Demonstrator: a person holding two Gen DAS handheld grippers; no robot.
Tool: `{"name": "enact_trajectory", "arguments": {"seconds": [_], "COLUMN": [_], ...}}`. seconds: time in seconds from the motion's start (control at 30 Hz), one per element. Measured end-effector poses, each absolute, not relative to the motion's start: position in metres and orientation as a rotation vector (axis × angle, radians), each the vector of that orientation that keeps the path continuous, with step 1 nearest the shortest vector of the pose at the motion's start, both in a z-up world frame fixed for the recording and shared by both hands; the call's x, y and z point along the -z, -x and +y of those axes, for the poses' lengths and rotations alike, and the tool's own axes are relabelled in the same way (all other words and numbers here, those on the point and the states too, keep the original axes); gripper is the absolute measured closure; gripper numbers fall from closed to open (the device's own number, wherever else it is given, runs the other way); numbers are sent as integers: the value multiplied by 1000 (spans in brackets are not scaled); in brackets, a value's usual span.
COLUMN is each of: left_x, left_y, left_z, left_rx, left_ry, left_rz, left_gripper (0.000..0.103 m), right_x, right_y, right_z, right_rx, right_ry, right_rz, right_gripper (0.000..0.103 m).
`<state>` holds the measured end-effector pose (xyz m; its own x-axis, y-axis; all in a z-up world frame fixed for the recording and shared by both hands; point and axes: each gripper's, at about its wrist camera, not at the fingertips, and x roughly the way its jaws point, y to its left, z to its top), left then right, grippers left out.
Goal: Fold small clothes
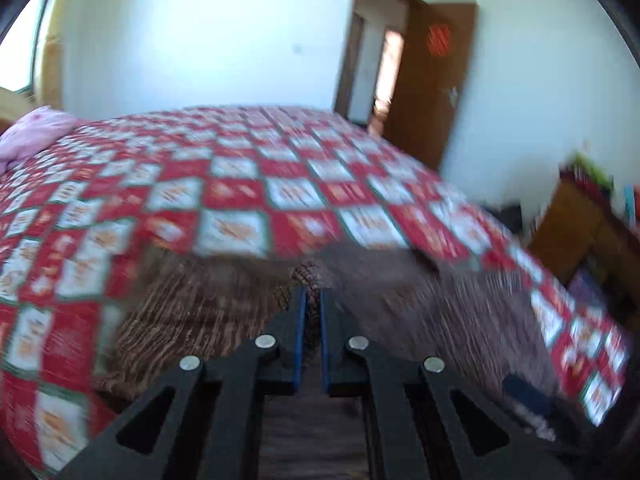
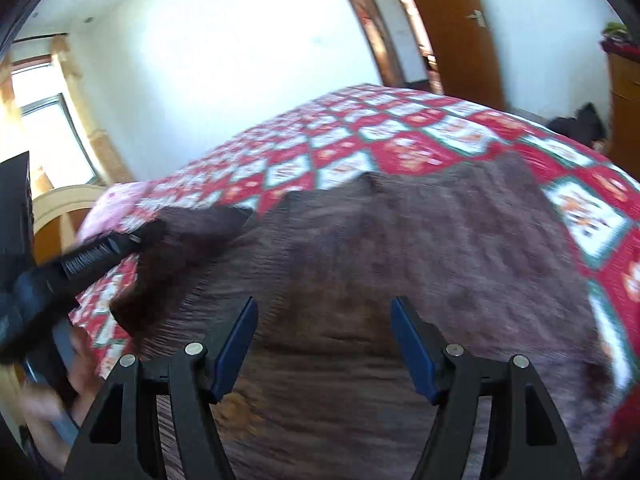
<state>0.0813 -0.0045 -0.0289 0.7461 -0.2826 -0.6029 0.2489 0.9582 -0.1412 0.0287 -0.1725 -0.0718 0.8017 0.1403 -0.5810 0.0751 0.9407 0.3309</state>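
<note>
A brown knitted garment (image 2: 400, 248) lies spread on a bed with a red and white checked quilt (image 2: 408, 136). My left gripper (image 1: 313, 296) is shut on a fold of the garment (image 1: 192, 304) and holds it up off the quilt (image 1: 240, 184). In the right wrist view the left gripper (image 2: 136, 238) shows at the left, pinching a lifted corner of the garment. My right gripper (image 2: 324, 312) is open and empty, just above the garment's near part. Both views are blurred by motion.
A pink pillow (image 1: 32, 136) lies at the bed's far left. A brown door (image 1: 432, 80) stands open behind the bed. A wooden cabinet (image 1: 580, 224) with things on it stands at the right. A window (image 2: 52, 136) is at the left.
</note>
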Motion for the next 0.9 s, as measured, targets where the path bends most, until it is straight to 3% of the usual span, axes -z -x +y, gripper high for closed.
{"name": "enact_trajectory", "arguments": {"seconds": [0.2, 0.27, 0.3, 0.33, 0.43, 0.63, 0.77, 0.9], "left_x": [60, 54, 52, 51, 47, 77, 85, 86], "left_y": [-69, -56, -50, -45, -29, -38, -44, -46], "left_z": [-31, -20, -10, 0, 44, 91, 97, 90], "left_rx": [291, 294, 286, 270, 215, 40, 46, 52], "left_ry": [-19, -34, -23, -5, 70, 94, 169, 146], "left_rz": [796, 787, 778, 759, 704, 775, 779, 780], "left_gripper": [89, 55, 25, 10, 9, 11, 7, 2], "right_x": [79, 78, 77, 75, 60, 31, 39, 68], "right_y": [-6, -5, -5, -6, -15, -67, -123, -172], "right_z": [-193, -194, -194, -193, -190, -168, -144, -125], "right_rx": [-5, -10, -16, -22, -85, -211, -244, -237], "right_ry": [-396, -403, -403, -400, -394, -380, -337, -300], "right_rz": [683, 682, 680, 678, 659, 642, 715, 822], "right_gripper": [33, 33, 33, 33, 33, 35, 45, 47]}}
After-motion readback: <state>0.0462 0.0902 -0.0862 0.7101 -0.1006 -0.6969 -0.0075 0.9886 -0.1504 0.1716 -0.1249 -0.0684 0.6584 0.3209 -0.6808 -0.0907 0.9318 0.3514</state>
